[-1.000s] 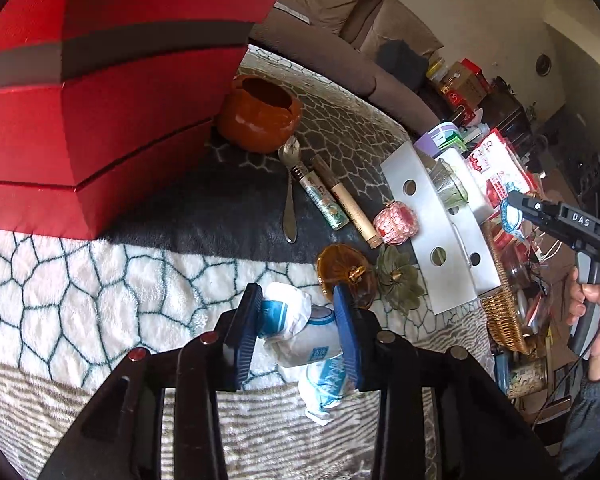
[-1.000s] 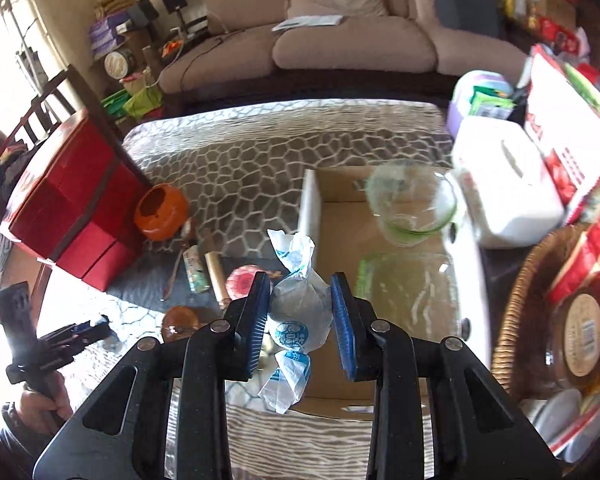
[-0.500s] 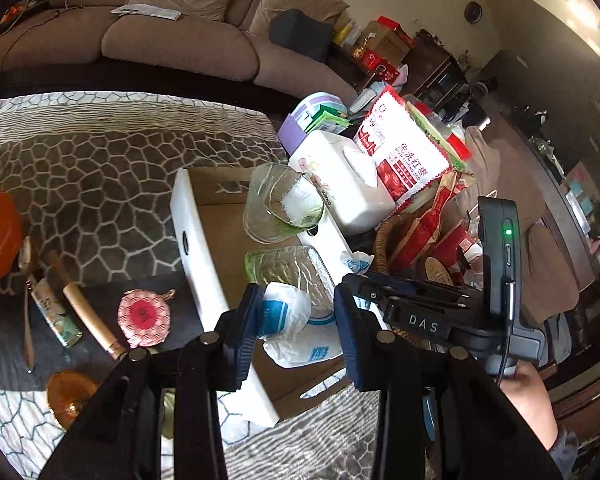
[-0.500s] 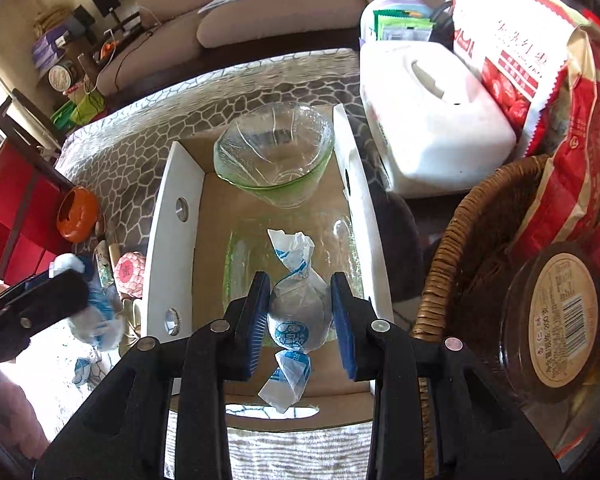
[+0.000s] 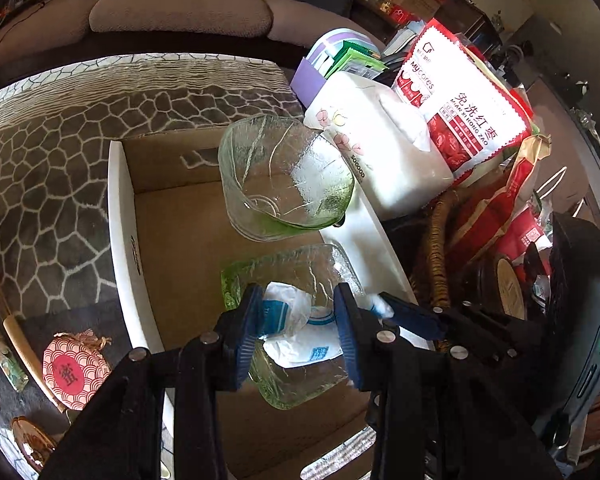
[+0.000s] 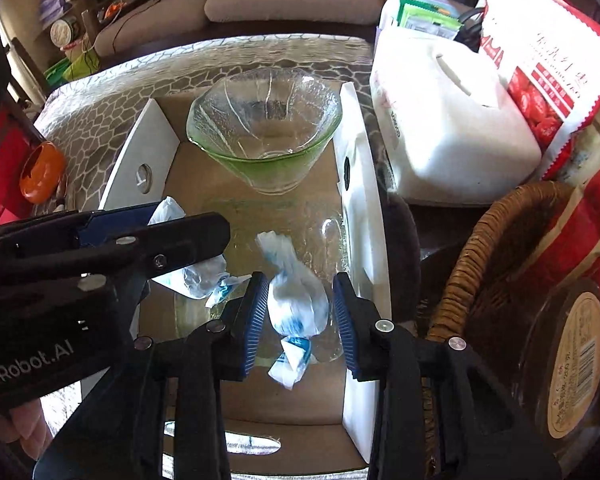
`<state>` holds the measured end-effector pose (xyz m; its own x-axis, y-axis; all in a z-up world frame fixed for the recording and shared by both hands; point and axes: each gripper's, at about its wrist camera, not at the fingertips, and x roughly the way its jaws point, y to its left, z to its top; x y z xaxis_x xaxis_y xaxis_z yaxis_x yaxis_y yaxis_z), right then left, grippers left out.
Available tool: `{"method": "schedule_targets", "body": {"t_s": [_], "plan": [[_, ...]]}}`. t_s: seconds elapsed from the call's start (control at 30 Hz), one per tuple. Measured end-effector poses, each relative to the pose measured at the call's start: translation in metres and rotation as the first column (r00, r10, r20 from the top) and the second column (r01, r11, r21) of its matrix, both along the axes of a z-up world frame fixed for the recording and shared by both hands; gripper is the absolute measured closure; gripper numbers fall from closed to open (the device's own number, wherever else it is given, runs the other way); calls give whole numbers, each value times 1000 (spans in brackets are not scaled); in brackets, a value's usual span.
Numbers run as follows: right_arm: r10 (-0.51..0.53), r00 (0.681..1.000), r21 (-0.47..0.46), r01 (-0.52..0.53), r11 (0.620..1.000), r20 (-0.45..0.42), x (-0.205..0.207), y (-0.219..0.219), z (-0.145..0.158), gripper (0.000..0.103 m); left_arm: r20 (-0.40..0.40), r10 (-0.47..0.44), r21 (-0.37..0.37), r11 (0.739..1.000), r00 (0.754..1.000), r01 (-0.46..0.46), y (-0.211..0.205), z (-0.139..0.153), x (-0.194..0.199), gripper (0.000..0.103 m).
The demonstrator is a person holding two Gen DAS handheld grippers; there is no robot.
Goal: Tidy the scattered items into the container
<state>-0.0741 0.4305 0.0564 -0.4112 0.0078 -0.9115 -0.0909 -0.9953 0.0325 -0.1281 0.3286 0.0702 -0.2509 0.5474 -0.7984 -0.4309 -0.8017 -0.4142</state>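
Note:
A cardboard box (image 5: 120, 220) with white flaps holds a green glass bowl (image 5: 284, 176) and a flat glass dish (image 5: 300, 268). Over the dish, my left gripper (image 5: 298, 308) is shut on a white-and-blue wrapped packet (image 5: 300, 336). In the right wrist view the left gripper (image 6: 192, 222) comes in from the left with its packet (image 6: 196, 276). Low over the dish, my right gripper (image 6: 300, 292) has a second wrapped packet (image 6: 296, 304) between its opening jaws. A thin gap shows at the right pad. The right gripper (image 5: 396, 312) sits just right of the left one.
Right of the box stand a white tissue box (image 5: 388, 152), a red bag of dates (image 5: 460, 120) and a wicker basket (image 6: 480, 248) with jars. Left of it lie a round red-patterned packet (image 5: 74, 368) and an orange pot (image 6: 40, 172). A sofa runs behind.
My left gripper swung from beside the red box to over the cardboard box, still holding its packet. My right gripper sank lower into the box and its jaws widened slightly.

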Motion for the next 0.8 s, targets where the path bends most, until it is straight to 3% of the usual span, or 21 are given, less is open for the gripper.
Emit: {"method": "schedule_targets", "body": {"t_s": [0.27, 0.4, 0.47, 0.6, 0.8], "plan": [[-22, 996, 28, 24, 999, -82, 21, 9, 34, 69, 4, 26, -52, 998, 1000, -26, 11, -13, -8, 66], [-17, 995, 52, 22, 998, -94, 26, 8, 45, 69, -33, 40, -96, 994, 999, -43, 16, -15, -9, 66], [-28, 994, 34, 32, 999, -102, 28, 10, 49, 69, -27, 61, -82, 995, 998, -63, 14, -15, -11, 65], [-48, 991, -5, 48, 999, -126, 32, 12, 59, 69, -11, 77, -38, 996, 997, -77, 7, -3, -10, 51], [-59, 988, -21, 56, 998, -144, 41, 6, 72, 69, -47, 72, 38, 997, 996, -70, -40, 38, 7, 51]]}}
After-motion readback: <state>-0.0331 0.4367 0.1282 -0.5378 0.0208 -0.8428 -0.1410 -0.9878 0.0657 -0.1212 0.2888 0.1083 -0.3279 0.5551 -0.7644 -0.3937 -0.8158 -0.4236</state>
